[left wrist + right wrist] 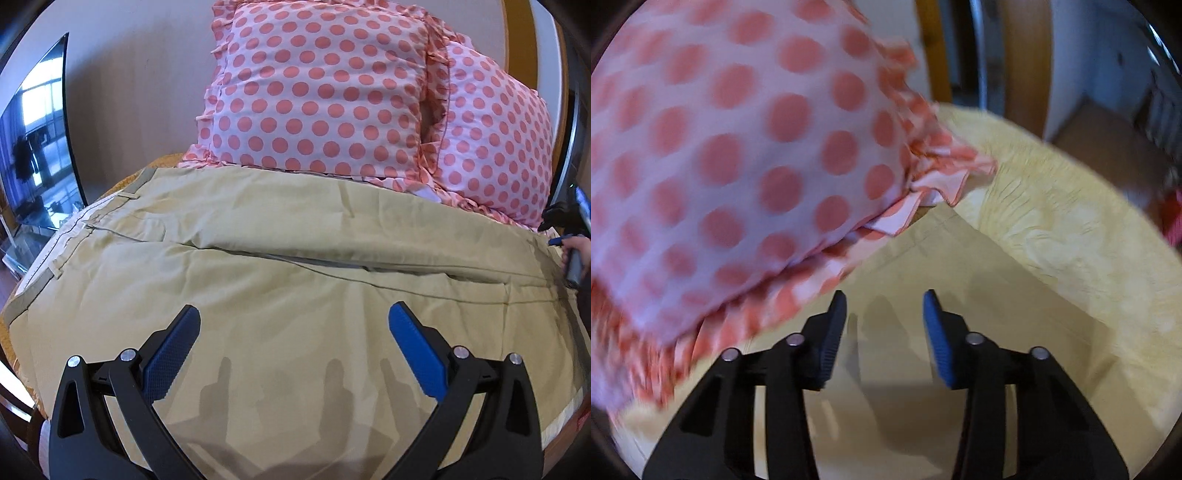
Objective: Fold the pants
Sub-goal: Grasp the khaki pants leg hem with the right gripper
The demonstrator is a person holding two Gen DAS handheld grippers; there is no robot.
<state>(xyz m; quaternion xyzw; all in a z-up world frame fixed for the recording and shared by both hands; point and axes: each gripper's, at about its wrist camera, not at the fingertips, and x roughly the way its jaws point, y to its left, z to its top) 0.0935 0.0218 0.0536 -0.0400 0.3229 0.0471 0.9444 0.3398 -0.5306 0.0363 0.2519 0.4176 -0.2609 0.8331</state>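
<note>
On yellow bedspread [1071, 229], khaki pants [295, 288]

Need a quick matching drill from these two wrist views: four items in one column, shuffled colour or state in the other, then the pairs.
Items:
1. pants
2. pillows
3. TV screen
4. left gripper

Descriptions:
A. pink with coral dots, propped behind the pants
B. open, empty, blue pads over the fabric
C. khaki, spread flat on the bed
D. dark and glossy, reflecting a window, at the far left of the left wrist view

Pairs: 1-C, 2-A, 3-D, 4-B
</note>
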